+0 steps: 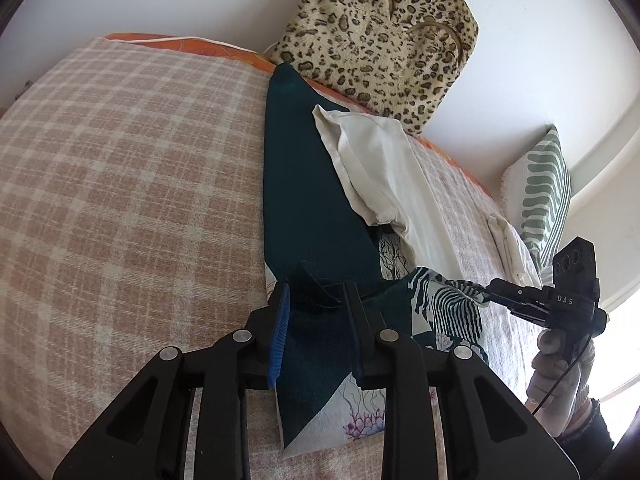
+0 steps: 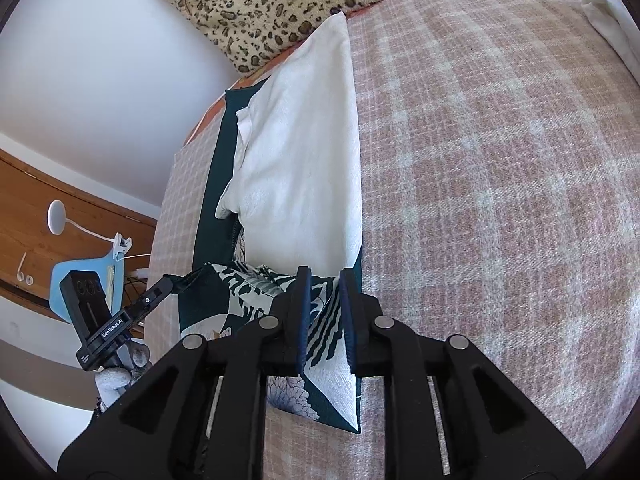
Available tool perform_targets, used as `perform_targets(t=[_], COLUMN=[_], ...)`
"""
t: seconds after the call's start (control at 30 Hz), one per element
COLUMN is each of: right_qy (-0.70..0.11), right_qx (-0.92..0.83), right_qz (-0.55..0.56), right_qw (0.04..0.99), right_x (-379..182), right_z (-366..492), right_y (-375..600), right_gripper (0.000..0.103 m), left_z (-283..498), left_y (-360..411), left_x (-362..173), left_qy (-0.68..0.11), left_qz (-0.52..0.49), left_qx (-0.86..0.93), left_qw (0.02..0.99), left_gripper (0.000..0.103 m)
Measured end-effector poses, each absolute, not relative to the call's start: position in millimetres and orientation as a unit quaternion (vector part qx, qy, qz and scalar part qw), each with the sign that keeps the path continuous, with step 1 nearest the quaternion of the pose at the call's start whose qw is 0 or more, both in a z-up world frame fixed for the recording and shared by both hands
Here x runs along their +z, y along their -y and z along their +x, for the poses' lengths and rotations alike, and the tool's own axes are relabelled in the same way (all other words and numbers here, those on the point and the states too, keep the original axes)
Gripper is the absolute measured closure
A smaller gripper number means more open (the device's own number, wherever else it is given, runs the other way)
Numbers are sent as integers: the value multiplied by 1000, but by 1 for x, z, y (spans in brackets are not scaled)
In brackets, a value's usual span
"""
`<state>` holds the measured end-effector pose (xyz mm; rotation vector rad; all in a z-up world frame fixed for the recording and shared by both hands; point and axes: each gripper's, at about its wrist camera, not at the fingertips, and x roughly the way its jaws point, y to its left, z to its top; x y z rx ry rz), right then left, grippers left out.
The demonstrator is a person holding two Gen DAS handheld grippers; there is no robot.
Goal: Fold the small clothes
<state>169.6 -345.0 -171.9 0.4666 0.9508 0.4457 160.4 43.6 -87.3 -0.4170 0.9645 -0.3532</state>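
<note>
Bed [image 1: 120,184]: covered by a pink-and-cream checked blanket [image 2: 500,184]. White wall [image 1: 540,40] behind. Leopard-print cushion [image 1: 384,40] leans against the wall; green-striped cushion [image 1: 544,196] at the bedside. Wooden panel [image 2: 60,208], blue chair [image 2: 76,280] and white clip lamp [image 2: 60,216] beside the bed. Daylight illumination.

The right gripper [image 2: 325,312] pinches the teal printed garment [image 2: 320,336] on the plaid blanket [image 2: 500,200].

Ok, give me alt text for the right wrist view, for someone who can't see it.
The right hand-held gripper pinches a corner of a dark teal printed garment on a pink plaid blanket, while the left hand-held gripper grips its other corner. A folded white cloth lies on the garment's far part, with a leopard-print cushion behind.
</note>
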Motion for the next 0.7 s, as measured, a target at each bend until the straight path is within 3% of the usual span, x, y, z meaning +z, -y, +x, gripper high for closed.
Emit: perform_targets(t=[0.03, 0.07, 0.2, 0.33, 0.7], right_qy=[-441, -430, -406, -381, -373], right_qx=[210, 206, 223, 232, 240], right_qz=[215, 206, 156, 32, -151], right_qw=[846, 855, 873, 894, 883], right_x=[-167, -162, -143, -125, -169], right_z=[166, 163, 147, 121, 84], right_y=[348, 349, 343, 310, 237], right_gripper=[61, 59, 58, 59, 67], left_z=[160, 159, 149, 127, 98], left_y=[-45, -45, -41, -17, 35], left_x=[-85, -83, -77, -75, -101], left_qy=[-455, -453, -449, -445, -471], left_qz=[-196, -193, -186, -146, -46], left_qx=[-164, -161, -180, -207, -224], left_qw=[853, 855, 855, 859, 852], left_gripper=[79, 78, 78, 78, 78])
